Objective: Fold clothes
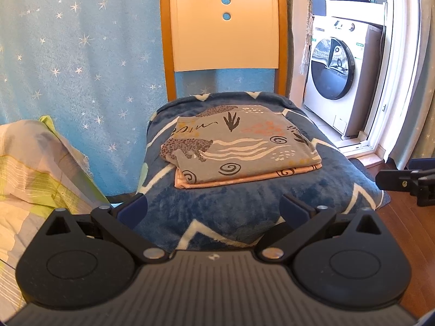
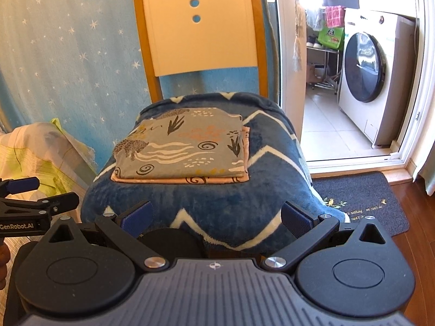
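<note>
Blue blanket (image 1: pixel 244 206) covers the chair (image 1: pixel 225 27) seat, straight ahead of both tongs. Folded cloth (image 1: pixel 239 146) lies flat on the blanket, ahead of and well apart from both, centred between the fingers in each view. Peach layer's edge shows under the grey printed one. Left tongs (image 1: pixel 214 212) wide open, released, gripping nothing. Right tongs (image 2: pixel 216 217) same: wide open, empty, over the blanket's near edge.

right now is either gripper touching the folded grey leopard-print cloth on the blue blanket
No, the left gripper and right gripper both hang open short of the folded grey leopard-print cloth, over the blue zigzag blanket.
</note>
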